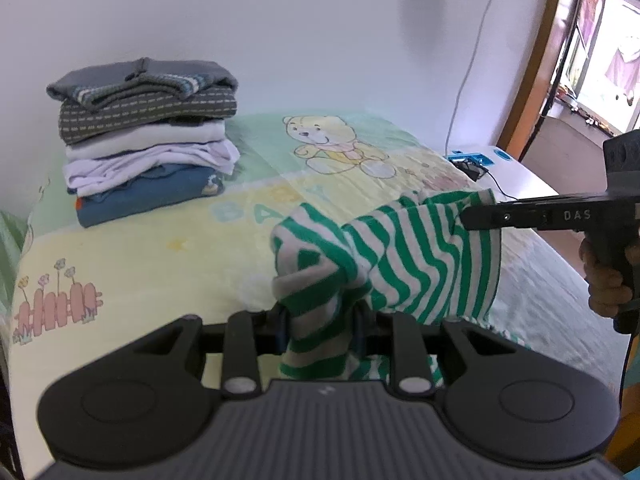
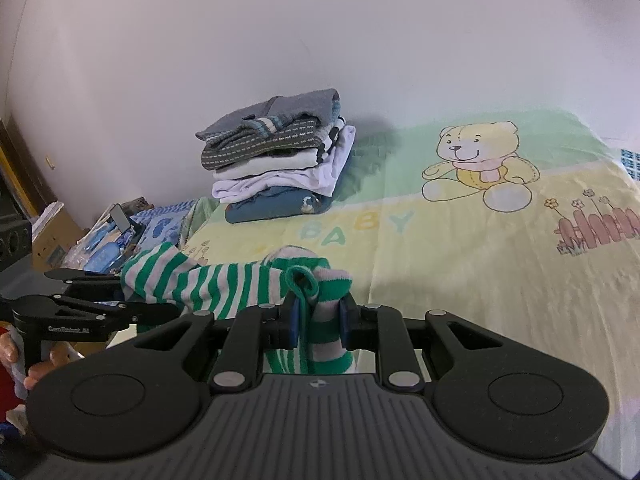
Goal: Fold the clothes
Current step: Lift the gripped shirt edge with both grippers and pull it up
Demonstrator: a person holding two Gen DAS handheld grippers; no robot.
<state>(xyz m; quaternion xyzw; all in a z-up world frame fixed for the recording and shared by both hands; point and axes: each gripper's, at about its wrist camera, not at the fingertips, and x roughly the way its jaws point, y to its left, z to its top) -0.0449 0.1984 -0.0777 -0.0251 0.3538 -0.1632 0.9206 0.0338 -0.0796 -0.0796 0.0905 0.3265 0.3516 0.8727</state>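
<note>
Two grippers, one garment between them! Low in the centre of the left wrist view, the left gripper (image 1: 320,320) has its blue-padded fingers clamped on a bunched end of the green-and-white striped garment (image 1: 384,256), and the cloth spills down between the jaws toward the bottom of the frame. Over at the right edge of that same view, the right gripper (image 1: 464,220) reaches in sideways, its black tips pinched on the garment's far upper corner, with a hand (image 1: 608,284) wrapped round the grip below it.

Switch to the right wrist view: the right gripper (image 2: 318,320) sits at lower centre, pads closed on a gathered wad of the striped fabric, a green cord or hem looping over the top of the bundle. From there the garment stretches off to the left of the frame, up off the bed, to the left gripper (image 2: 120,300), whose black fingers bite its other end; fingers of a hand (image 2: 36,372) show at the lower left edge.

Beyond the garment lies the bedspread (image 1: 160,256), pale yellow and green, printed with a teddy bear (image 1: 340,144), the word BABY and a little pink fence (image 1: 56,312). At upper left of the left view, against the white wall (image 1: 280,20), stands a neat stack of folded clothes (image 1: 148,140), grey knit on top, blue at the bottom. A cable (image 1: 476,60) hangs down the wall at upper right.
</note>
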